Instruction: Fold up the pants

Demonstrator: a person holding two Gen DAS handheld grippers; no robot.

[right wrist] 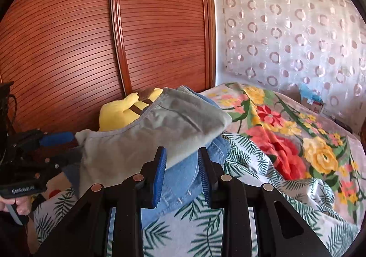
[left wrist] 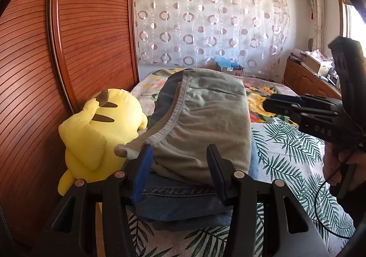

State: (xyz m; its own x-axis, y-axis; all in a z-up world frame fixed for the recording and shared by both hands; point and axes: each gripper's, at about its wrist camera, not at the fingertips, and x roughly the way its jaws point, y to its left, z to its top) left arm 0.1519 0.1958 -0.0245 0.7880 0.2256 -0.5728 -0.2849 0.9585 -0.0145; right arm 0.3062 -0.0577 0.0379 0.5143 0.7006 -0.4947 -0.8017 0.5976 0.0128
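- The left gripper (left wrist: 180, 172) has its jaws released and spread wide, one blue pad on each side of the near edge of the folded grey-green pants (left wrist: 203, 124); whether a pad touches the cloth cannot be told
- The right gripper (right wrist: 181, 177) also has its jaws apart, gripping nothing, with the blue jeans (right wrist: 183, 179) showing in the gap between the pads
- The grey-green pants lie folded on top of the jeans, the pair forming a stack on the bed (right wrist: 205, 229), over the sheet with a green leaf print
- In the left wrist view the right gripper sits to the right of the stack, apart from it
- A yellow plush toy (left wrist: 98, 133) lies just beside the stack, against the slatted wooden wardrobe (left wrist: 87, 35)
- A floral blanket (right wrist: 286, 133) covers the far half of the bed, before a circle-patterned curtain (left wrist: 205, 19)
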